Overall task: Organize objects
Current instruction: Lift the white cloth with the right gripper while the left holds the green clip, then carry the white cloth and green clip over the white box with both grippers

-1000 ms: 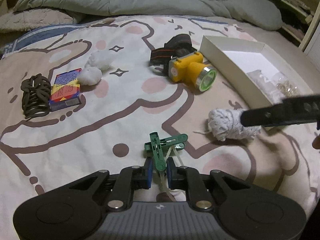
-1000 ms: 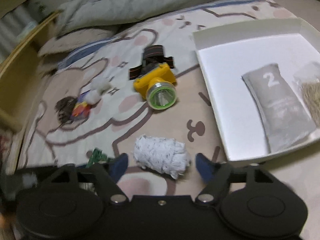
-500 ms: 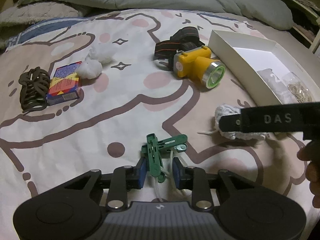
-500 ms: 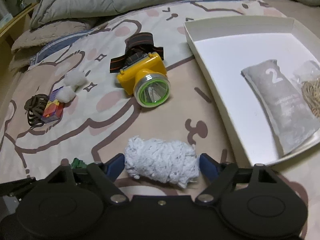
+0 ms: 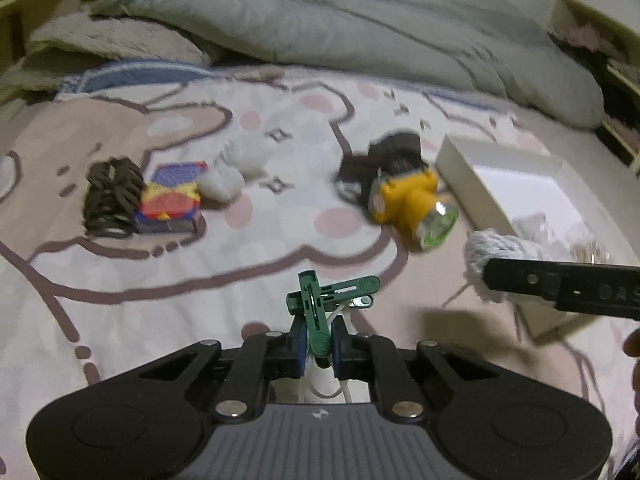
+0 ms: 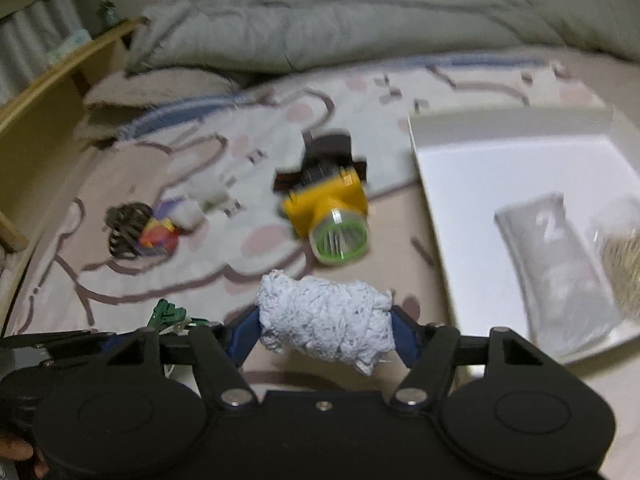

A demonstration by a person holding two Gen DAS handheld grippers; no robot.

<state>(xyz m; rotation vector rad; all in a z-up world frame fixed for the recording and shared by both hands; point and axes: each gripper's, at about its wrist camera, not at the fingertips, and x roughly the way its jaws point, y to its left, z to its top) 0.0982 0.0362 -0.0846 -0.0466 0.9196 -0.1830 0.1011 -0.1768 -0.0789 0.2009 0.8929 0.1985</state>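
Observation:
My left gripper (image 5: 318,344) is shut on green clothespins (image 5: 320,304) tied with a white cord, held above the bed sheet. My right gripper (image 6: 324,326) is shut on a white bundle of string (image 6: 324,322) and holds it off the bed; the bundle also shows in the left wrist view (image 5: 496,256). A yellow headlamp (image 6: 330,212) with a black strap lies on the sheet ahead. A white box (image 6: 512,184) stands at the right, holding a grey pouch marked 2 (image 6: 556,256) and a bag of rubber bands (image 6: 624,260).
At the left lie a dark hair clip (image 5: 110,198), a colourful small box (image 5: 172,198) and white cotton balls (image 5: 232,172). A grey-green duvet (image 5: 340,20) is piled at the back. A wooden bed frame (image 6: 48,92) runs along the left.
Both grippers closed and lifted: the left took hold of the clothespins, the right closed on the white string bundle and raised it off the sheet. Both views are now motion-blurred.

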